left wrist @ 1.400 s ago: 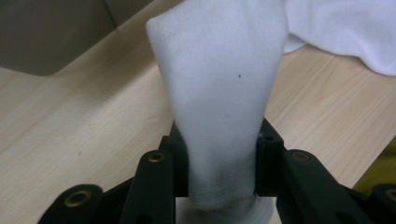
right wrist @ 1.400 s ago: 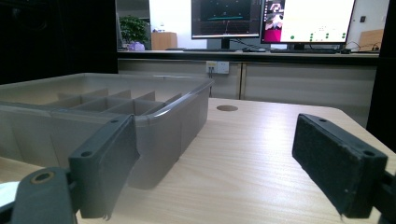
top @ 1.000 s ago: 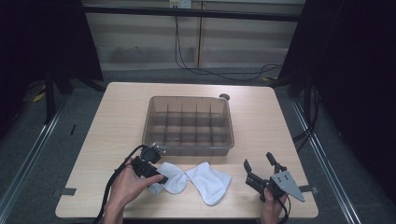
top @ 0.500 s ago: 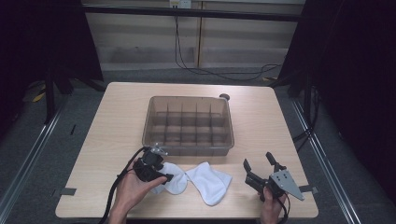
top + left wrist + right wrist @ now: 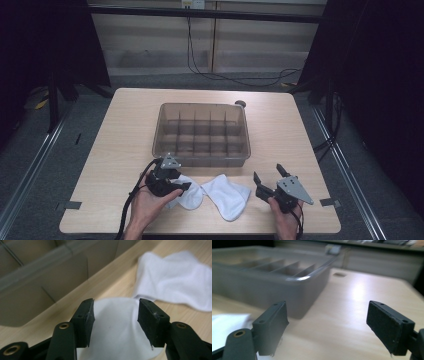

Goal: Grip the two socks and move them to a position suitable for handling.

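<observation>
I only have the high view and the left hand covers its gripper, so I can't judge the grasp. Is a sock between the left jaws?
Observer: Yes. The left gripper straddles the near white sock; its jaws have just been closing, pads not pressing yet.
Operator: And the other sock?
Observer: The second sock lies flat beyond it, untouched.
Operator: Right gripper?
Observer: The right gripper stands wide open on nothing, facing the divided bin.

Both black grippers carry grey three-cornered plates, brass-ringed screw holes and flat black fingers.
</observation>
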Demonstrator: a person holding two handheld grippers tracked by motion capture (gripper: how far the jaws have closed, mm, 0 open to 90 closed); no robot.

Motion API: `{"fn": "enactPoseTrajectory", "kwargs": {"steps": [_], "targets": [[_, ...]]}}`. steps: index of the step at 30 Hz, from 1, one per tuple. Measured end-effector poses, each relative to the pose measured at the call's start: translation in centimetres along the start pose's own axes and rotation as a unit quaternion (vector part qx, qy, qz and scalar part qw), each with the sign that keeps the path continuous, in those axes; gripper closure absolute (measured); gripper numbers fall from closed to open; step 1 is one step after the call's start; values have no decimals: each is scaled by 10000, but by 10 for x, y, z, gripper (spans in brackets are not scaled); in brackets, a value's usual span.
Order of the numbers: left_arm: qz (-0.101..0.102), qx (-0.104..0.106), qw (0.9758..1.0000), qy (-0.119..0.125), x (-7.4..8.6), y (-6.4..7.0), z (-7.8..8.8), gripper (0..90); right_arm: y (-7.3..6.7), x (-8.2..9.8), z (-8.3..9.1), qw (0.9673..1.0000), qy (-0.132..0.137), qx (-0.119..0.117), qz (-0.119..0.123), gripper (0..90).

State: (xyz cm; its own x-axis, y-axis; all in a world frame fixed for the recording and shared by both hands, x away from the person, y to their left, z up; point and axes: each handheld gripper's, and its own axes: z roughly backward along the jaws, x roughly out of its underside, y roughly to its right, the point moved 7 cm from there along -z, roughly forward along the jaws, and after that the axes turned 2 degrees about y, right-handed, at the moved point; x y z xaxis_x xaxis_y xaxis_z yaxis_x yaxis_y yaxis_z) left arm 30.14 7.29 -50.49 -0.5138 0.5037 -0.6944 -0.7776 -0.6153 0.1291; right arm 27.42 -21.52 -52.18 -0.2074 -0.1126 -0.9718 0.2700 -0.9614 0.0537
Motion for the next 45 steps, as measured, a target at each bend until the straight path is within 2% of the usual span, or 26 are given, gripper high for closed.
{"fn": "enactPoseTrajectory", "kwargs": {"steps": [2,4,6,9,11,14,19,22,24,27,28,29,33,36,41,45], "targets": [[-78,14,10000,-1,0,5,-6,527,-13,0,1,9988,-198,-430,-99,182],[-170,137,9998,-12,0,11,-14,576,-24,1,0,9963,-534,-668,-24,217],[-214,328,9992,33,-1,17,-22,611,-37,1,0,9910,-752,-1106,-30,283],[-335,406,9986,33,-3,24,-35,665,-51,2,0,9804,-1130,-1611,-67,381],[-371,430,9984,44,-4,28,-42,683,-58,4,0,9748,-1368,-1760,-61,479],[-410,510,9978,45,-5,31,-49,702,-63,9,1,9688,-1590,-1903,-23,581],[-560,528,9970,-103,-2,36,-57,769,-67,16,2,9622,-1784,-2057,8,703],[-631,535,9965,-139,0,38,-60,825,-67,21,0,9604,-1927,-2013,92,747],[-644,580,9961,-139,1,40,-59,845,-67,24,-2,9583,-2015,-2025,107,822],[-632,714,9953,-151,2,44,-58,860,-66,24,-4,9583,-2022,-2019,108,881],[-691,708,9948,-221,3,44,-56,862,-65,24,-5,9583,-2021,-2020,82,884],[-621,721,9953,-180,3,46,-55,863,-64,23,-5,9584,-2005,-2031,60,886],[-649,764,9949,-127,4,51,-52,866,-60,14,-4,9630,-1738,-2051,-193,889],[-655,798,9946,-137,4,53,-52,866,-60,2,-3,9642,-1603,-2095,-256,890],[-619,875,9941,-179,6,56,-55,866,-66,-19,-5,9614,-1377,-2358,-335,891],[-693,968,9926,-228,6,59,-56,856,-74,-29,-15,9588,-1296,-2492,-415,891]]}}
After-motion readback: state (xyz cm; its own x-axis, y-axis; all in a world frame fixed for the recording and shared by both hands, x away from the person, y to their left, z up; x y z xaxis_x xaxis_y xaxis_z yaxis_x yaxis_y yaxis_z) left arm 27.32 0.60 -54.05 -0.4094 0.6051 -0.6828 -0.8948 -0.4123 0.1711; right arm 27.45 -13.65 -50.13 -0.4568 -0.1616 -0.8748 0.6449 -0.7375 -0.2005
